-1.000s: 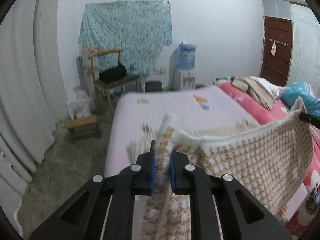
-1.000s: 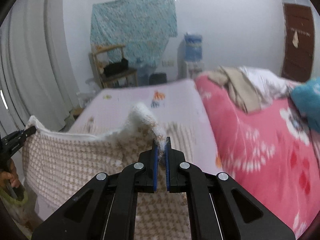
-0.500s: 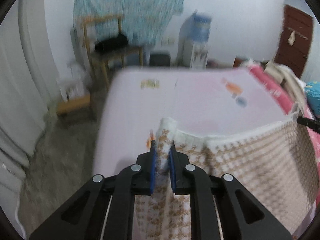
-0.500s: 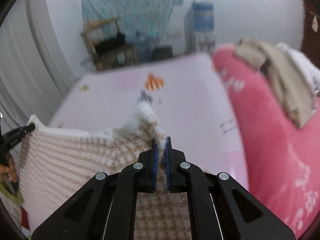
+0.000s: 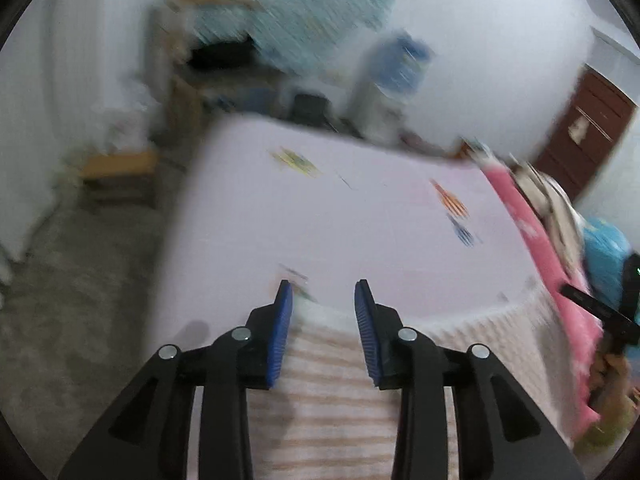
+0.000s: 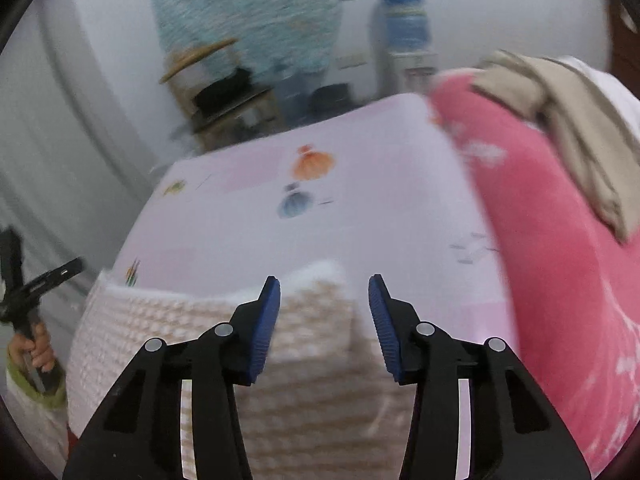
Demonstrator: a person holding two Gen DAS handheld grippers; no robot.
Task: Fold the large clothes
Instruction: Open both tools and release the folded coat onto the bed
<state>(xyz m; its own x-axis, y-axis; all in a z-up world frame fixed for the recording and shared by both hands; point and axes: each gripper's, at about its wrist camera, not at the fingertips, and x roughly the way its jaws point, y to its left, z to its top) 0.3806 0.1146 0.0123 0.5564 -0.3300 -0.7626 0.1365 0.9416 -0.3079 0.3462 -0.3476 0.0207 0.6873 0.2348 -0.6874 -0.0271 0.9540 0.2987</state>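
A brown-and-white checked knit cloth (image 5: 328,384) lies folded on the pale pink bed sheet (image 5: 360,220), its white upper edge just past my fingertips. In the left wrist view my left gripper (image 5: 323,285) hovers over the cloth's left corner with its jaws opening. The blue pads stand apart and do not press the fabric. In the right wrist view the right gripper (image 6: 324,280) is likewise opening over the cloth (image 6: 316,320) at its right corner, gripping nothing. The left gripper (image 6: 48,278) also shows at that view's left edge, held by a hand (image 6: 34,354).
A pink floral quilt (image 6: 560,240) with beige clothes (image 6: 560,120) on it covers the bed's right side. A blue pillow (image 5: 604,256) lies there too. Past the bed stand a wooden chair (image 6: 224,92) with a black bag, a water dispenser (image 6: 404,40), a low stool (image 5: 116,168) and a brown door (image 5: 588,128).
Both grippers carried the cloth's upper edge forward and down onto the bed, then opened and let it go. The cloth now lies flat instead of hanging between them.
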